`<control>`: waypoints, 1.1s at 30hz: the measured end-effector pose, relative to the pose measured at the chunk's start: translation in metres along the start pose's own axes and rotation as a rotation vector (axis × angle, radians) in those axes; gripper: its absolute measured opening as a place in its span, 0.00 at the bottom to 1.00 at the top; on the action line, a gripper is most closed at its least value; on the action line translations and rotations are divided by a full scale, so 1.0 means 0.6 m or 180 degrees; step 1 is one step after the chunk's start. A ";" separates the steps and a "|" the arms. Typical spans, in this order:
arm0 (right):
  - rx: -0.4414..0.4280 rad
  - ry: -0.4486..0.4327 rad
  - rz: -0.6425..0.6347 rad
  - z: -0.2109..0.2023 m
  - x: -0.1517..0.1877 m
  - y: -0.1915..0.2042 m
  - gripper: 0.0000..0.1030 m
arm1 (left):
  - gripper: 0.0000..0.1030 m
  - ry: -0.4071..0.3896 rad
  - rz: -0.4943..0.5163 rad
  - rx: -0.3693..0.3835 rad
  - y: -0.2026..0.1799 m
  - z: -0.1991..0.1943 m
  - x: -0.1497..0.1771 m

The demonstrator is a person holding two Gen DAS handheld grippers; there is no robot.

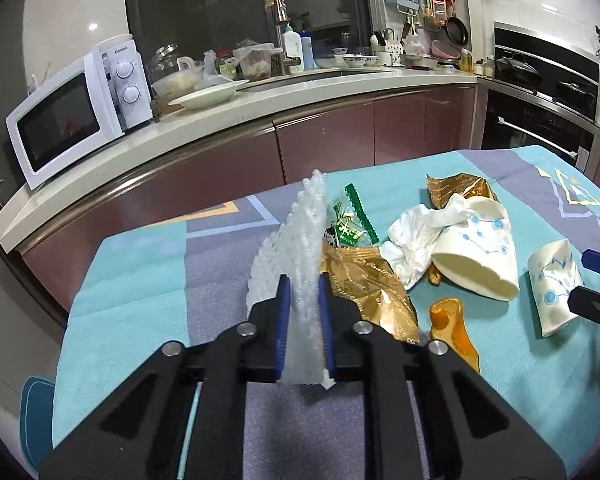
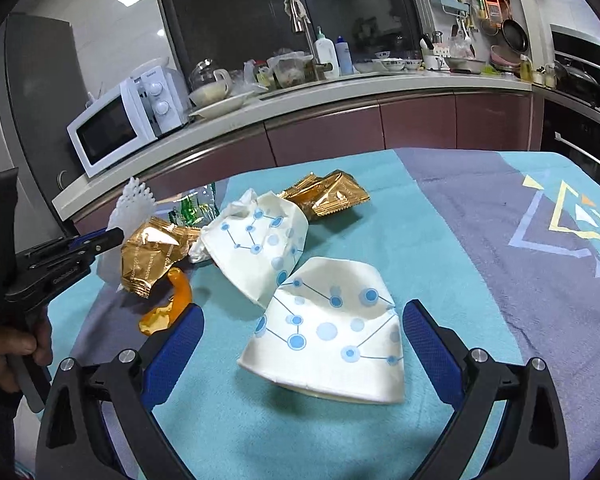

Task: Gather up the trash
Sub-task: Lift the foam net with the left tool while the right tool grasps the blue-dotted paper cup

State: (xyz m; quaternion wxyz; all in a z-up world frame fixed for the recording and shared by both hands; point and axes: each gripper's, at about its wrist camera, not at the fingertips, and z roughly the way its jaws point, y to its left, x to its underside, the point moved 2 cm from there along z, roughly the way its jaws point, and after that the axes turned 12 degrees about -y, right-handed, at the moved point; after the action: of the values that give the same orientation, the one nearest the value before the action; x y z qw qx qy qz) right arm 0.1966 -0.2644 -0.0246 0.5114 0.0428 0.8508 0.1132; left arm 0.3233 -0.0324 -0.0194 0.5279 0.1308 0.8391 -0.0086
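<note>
My left gripper is shut on a strip of clear bubble wrap that stands up between its blue pads; it also shows in the right wrist view. My right gripper is open, its jaws on either side of a crushed white paper cup with blue dots, not touching it. A second crushed cup, gold wrappers, orange peel, a green packet and a white tissue lie on the table.
The trash lies on a teal and purple patterned tablecloth. Behind the table runs a kitchen counter with a white microwave, a plate and bottles. An oven stands at the right.
</note>
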 end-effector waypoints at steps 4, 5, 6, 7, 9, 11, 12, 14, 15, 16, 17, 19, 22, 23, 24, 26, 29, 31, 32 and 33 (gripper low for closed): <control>0.0018 0.0069 0.0022 0.009 0.004 0.000 0.93 | 0.11 -0.0017 -0.0169 0.0018 0.017 -0.012 -0.002; 0.0026 0.0091 0.0019 0.011 0.005 0.000 0.93 | 0.11 -0.0029 -0.0220 0.0030 0.021 -0.016 -0.005; 0.0032 0.0096 0.0023 0.012 0.005 0.000 0.93 | 0.11 -0.0053 -0.0286 0.0042 0.028 -0.024 -0.008; 0.0035 0.0104 0.0025 0.014 0.005 0.000 0.93 | 0.11 -0.0086 -0.0323 0.0041 0.033 -0.033 -0.010; 0.0047 0.0156 0.0035 0.020 0.005 -0.002 0.93 | 0.11 -0.0172 -0.0418 0.0041 0.046 -0.058 -0.016; 0.0031 0.0200 0.0069 0.025 0.006 -0.004 0.93 | 0.11 -0.0253 -0.0526 0.0049 0.059 -0.085 -0.021; 0.0035 0.0245 0.0087 0.029 0.007 -0.006 0.93 | 0.11 -0.0300 -0.0576 0.0046 0.065 -0.101 -0.023; 0.0031 0.0305 0.0112 0.036 0.008 -0.008 0.93 | 0.11 -0.0370 -0.0645 0.0054 0.074 -0.129 -0.024; 0.0038 0.0329 0.0113 0.039 0.008 -0.009 0.93 | 0.11 -0.0393 -0.0662 0.0057 0.077 -0.139 -0.023; 0.0045 0.0358 0.0117 0.042 0.009 -0.009 0.93 | 0.11 -0.0412 -0.0677 0.0055 0.080 -0.151 -0.021; 0.0049 0.0368 0.0124 0.042 0.010 -0.009 0.92 | 0.11 -0.0424 -0.0689 0.0056 0.082 -0.160 -0.019; 0.0047 0.0365 0.0160 0.042 0.011 -0.013 0.87 | 0.11 -0.0446 -0.0724 0.0064 0.087 -0.179 -0.014; 0.0072 0.0361 0.0217 0.040 0.013 -0.019 0.80 | 0.11 -0.0434 -0.0760 0.0055 0.094 -0.197 -0.003; 0.0087 0.0359 0.0223 0.038 0.015 -0.019 0.71 | 0.11 -0.0427 -0.0777 0.0047 0.097 -0.202 0.001; 0.0097 0.0370 0.0223 0.039 0.016 -0.020 0.62 | 0.11 -0.0415 -0.0785 0.0042 0.100 -0.206 0.006; 0.0093 0.0406 0.0229 0.040 0.021 -0.021 0.43 | 0.11 -0.0409 -0.0801 0.0021 0.103 -0.216 0.014; 0.0126 0.0379 0.0177 0.035 0.021 -0.016 0.43 | 0.11 -0.0402 -0.0824 0.0016 0.110 -0.228 0.023; 0.0142 0.0360 0.0121 0.033 0.020 -0.012 0.38 | 0.11 -0.0406 -0.0826 0.0015 0.114 -0.233 0.026; 0.0146 0.0341 0.0092 0.031 0.021 -0.009 0.31 | 0.11 -0.0399 -0.0827 0.0012 0.115 -0.235 0.028; 0.0147 0.0321 0.0075 0.028 0.020 -0.009 0.27 | 0.11 -0.0395 -0.0828 0.0009 0.115 -0.234 0.030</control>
State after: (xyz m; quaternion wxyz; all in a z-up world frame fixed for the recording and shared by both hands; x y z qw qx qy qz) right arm 0.2060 -0.2649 -0.0441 0.4655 0.0589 0.8773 0.1015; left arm 0.2079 0.0596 0.0355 0.5730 0.0209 0.8147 -0.0862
